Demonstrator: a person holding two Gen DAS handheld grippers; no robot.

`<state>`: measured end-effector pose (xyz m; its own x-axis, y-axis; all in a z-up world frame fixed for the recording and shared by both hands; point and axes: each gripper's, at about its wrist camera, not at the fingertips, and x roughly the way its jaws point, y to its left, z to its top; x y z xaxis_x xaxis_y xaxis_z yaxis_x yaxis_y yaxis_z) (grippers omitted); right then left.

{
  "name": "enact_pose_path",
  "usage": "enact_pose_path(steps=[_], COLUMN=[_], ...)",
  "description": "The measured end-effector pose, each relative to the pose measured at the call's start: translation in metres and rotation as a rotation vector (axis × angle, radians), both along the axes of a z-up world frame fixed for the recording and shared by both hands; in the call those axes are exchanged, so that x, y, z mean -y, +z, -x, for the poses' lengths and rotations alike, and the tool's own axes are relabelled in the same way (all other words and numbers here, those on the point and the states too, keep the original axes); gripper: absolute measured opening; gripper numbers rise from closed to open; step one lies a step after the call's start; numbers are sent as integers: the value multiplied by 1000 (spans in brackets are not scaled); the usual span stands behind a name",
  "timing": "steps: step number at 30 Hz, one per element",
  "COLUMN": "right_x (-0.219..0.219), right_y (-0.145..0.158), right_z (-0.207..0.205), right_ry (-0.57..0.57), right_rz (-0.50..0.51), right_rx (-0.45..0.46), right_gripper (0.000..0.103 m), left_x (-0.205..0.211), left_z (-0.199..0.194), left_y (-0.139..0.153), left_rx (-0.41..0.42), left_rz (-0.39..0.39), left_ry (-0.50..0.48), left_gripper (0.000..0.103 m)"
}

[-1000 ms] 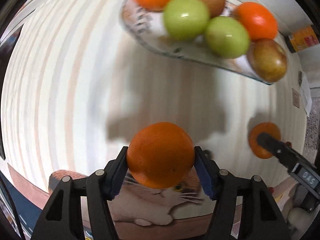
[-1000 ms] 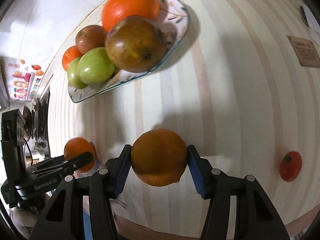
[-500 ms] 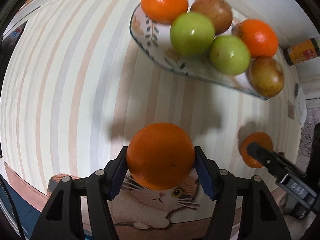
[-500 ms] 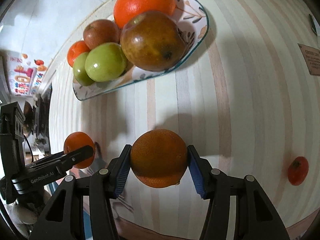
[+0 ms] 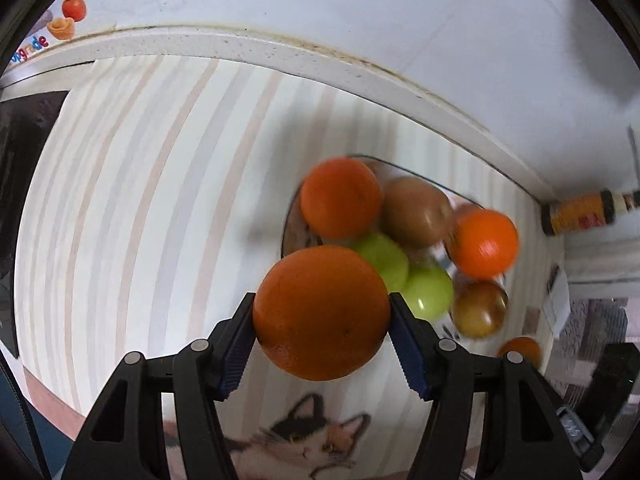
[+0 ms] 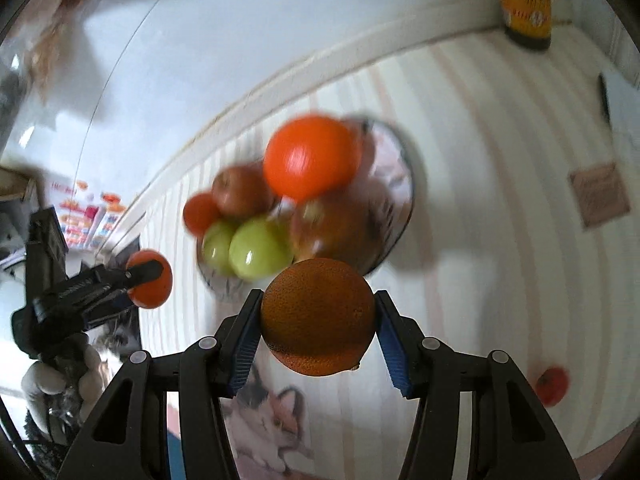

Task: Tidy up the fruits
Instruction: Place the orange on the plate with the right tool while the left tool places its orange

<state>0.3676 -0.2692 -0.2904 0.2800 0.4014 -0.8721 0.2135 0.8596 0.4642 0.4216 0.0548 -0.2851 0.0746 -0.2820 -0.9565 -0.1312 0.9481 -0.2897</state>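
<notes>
A: What has the left hand-held gripper [image 5: 322, 330] got?
B: An orange [image 5: 321, 312], pinched between both blue pads [image 5: 236, 346] — jaws spread only as wide as the fruit, held above the striped bench [image 5: 132, 200].

A: And the right hand-held gripper [image 6: 318, 330]?
B: The same, closed onto a darker orange [image 6: 318, 316], with pads touching each side.

A: Where is the plate [image 6: 402, 188]?
B: In the right wrist view it lies at about 12 o'clock from the held fruit, just beyond it. It is piled up — two green apples [image 6: 260, 248], brownish fruits [image 6: 240, 190] and a bright orange [image 6: 312, 158] on top, all blurred.

A: Anything loose?
B: A small red fruit [image 6: 552, 386] sits on the bench at 4 o'clock, well apart from the plate. A cat picture [image 6: 268, 420] shows at 6 o'clock, and a yellow bottle [image 6: 526, 0] stands by the wall at 1 o'clock.
</notes>
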Motion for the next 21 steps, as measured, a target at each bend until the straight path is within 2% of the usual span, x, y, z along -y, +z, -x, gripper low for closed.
enact_pose_path(steps=[4, 10, 15, 21], right_x=[16, 29, 21, 21], right_y=[-2, -16, -21, -26], right_z=[-28, -62, -83, -91], right_ry=[-44, -55, -19, -22], right_rz=[70, 140, 203, 171], right_rx=[-2, -34, -35, -44], right_gripper=[57, 57, 57, 57], left_x=[3, 14, 13, 14], left_z=[-19, -28, -29, -35], left_y=[-26, -41, -50, -51], left_rx=[-41, -63, -58, -74], left_rz=[-4, -18, -9, -9], left_ry=[12, 11, 25, 27], left_gripper=[61, 61, 64, 62])
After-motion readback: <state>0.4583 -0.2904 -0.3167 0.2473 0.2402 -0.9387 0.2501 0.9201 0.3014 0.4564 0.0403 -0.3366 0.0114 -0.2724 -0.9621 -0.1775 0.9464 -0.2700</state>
